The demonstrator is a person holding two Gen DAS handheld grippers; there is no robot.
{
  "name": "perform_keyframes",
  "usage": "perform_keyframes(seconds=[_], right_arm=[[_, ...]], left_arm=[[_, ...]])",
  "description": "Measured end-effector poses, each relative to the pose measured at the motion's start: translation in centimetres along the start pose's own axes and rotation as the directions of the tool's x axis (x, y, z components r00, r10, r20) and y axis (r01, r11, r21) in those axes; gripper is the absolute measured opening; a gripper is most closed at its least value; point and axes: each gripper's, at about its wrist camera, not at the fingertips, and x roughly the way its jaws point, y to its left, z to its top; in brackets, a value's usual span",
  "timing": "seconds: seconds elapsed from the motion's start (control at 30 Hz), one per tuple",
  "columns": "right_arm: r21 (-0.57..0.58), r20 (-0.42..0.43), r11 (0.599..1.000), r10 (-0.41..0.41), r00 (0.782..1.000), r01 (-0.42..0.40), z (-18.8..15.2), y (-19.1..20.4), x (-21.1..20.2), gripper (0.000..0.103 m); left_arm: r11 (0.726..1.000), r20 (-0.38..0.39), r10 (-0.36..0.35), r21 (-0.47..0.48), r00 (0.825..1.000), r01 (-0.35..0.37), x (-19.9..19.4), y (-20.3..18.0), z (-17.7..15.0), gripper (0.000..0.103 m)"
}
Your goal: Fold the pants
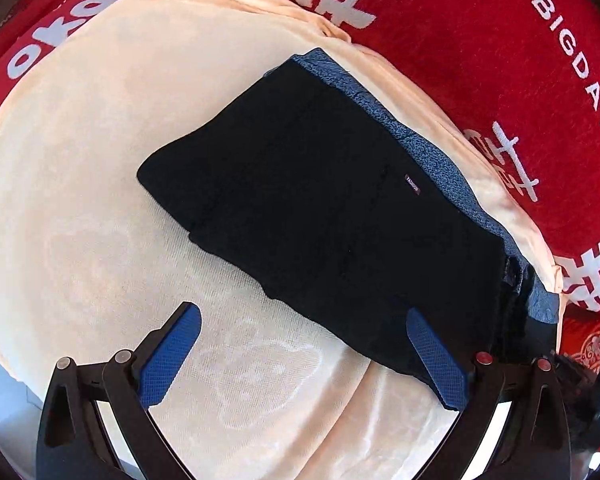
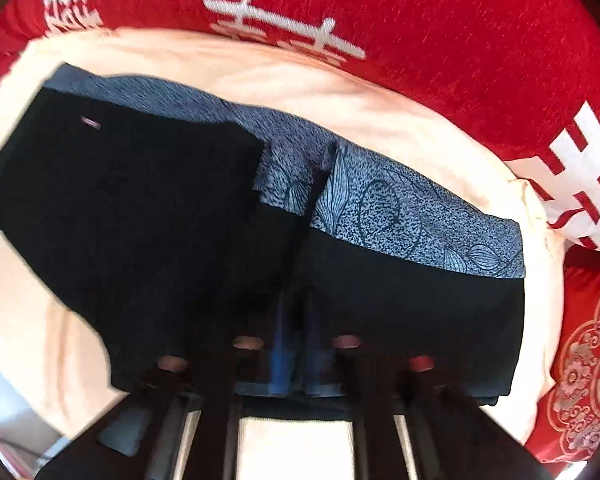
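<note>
Black pants (image 1: 320, 200) lie folded on a cream blanket (image 1: 100, 160), with a blue patterned band (image 1: 420, 140) along their far edge and a small label (image 1: 412, 185). My left gripper (image 1: 303, 310) is open wide above the pants' near edge; its right finger (image 1: 436, 356) hovers over the black cloth and its left finger (image 1: 172, 356) over the blanket. In the blurred right wrist view, my right gripper (image 2: 298, 332) is shut, its blue pads together on the near part of the pants (image 2: 140, 200). A crease runs from the patterned band (image 2: 400, 216) down to the pads.
A red cover with white characters (image 1: 480, 40) surrounds the cream blanket (image 2: 380, 120) at the back and right (image 2: 420, 20). A red cushion with embroidered pattern (image 2: 592, 360) lies at the right edge. The blanket's near edge drops off at the lower left (image 2: 12, 412).
</note>
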Motion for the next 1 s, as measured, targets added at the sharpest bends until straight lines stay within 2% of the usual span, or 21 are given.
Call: perform_keyframes(seconds=[0.1, 0.2, 0.27, 0.4, 0.5, 0.6, 0.63, 0.73, 0.83, 1.0], right_arm=[[-0.046, -0.037, 0.999, 0.027, 0.999, -0.029, -1.0, 0.6, 1.1, 0.005], [-0.082, -0.015, 0.997, 0.009, 1.0, -0.01, -1.1, 1.1, 1.1, 0.008], [-0.094, -0.01, 0.995, 0.041, 0.999, -0.042, -1.4, 1.2, 0.3, 0.015], [-0.139, -0.002, 0.985, 0.1, 0.995, -0.099, -2.5, 1.7, -1.5, 0.017], [-0.163, 0.017, 0.979, 0.125, 0.992, -0.121, -2.8, 2.9, -2.1, 0.017], [-0.153, -0.008, 0.968, 0.198, 0.98, -0.197, -2.5, 3.5, -1.0, 0.017], [-0.137, -0.024, 0.963, 0.23, 0.973, -0.231, -2.5, 3.2, -0.2, 0.017], [-0.067, -0.063, 0.956, 0.28, 0.958, -0.284, -2.8, 3.3, 0.9, 0.017], [-0.038, -0.061, 0.948, 0.313, 0.948, -0.316, -3.1, 2.4, 1.6, 0.017], [-0.064, -0.054, 0.946, 0.316, 0.947, -0.319, -3.5, 2.2, 1.8, 0.017]], left_arm=[[1.0, -0.015, 0.011, -0.013, 1.0, -0.012, 0.7, -0.1, 0.1, 0.103], [1.0, -0.006, -0.006, -0.028, 1.0, 0.006, 0.5, -0.1, 0.1, 0.103], [1.0, -0.008, -0.005, -0.021, 1.0, 0.005, 0.4, -0.1, 0.0, 0.103], [0.999, -0.016, -0.021, -0.042, 1.0, 0.02, 0.5, 0.3, 0.1, 0.103], [0.994, -0.011, -0.075, -0.086, 0.997, 0.074, 0.6, 1.2, 0.3, 0.103], [0.979, 0.003, -0.16, -0.129, 0.987, 0.159, 1.1, 2.3, 0.7, 0.103], [0.972, 0.003, -0.19, -0.143, 0.982, 0.188, 1.4, 2.6, 0.8, 0.103], [0.918, 0.015, -0.354, -0.187, 0.935, 0.35, 2.3, 3.7, 1.0, 0.103], [0.891, 0.041, -0.413, -0.188, 0.91, 0.413, 3.0, 4.4, 1.3, 0.103], [0.822, 0.117, -0.502, -0.246, 0.857, 0.514, 3.4, 5.8, 2.4, 0.103]])
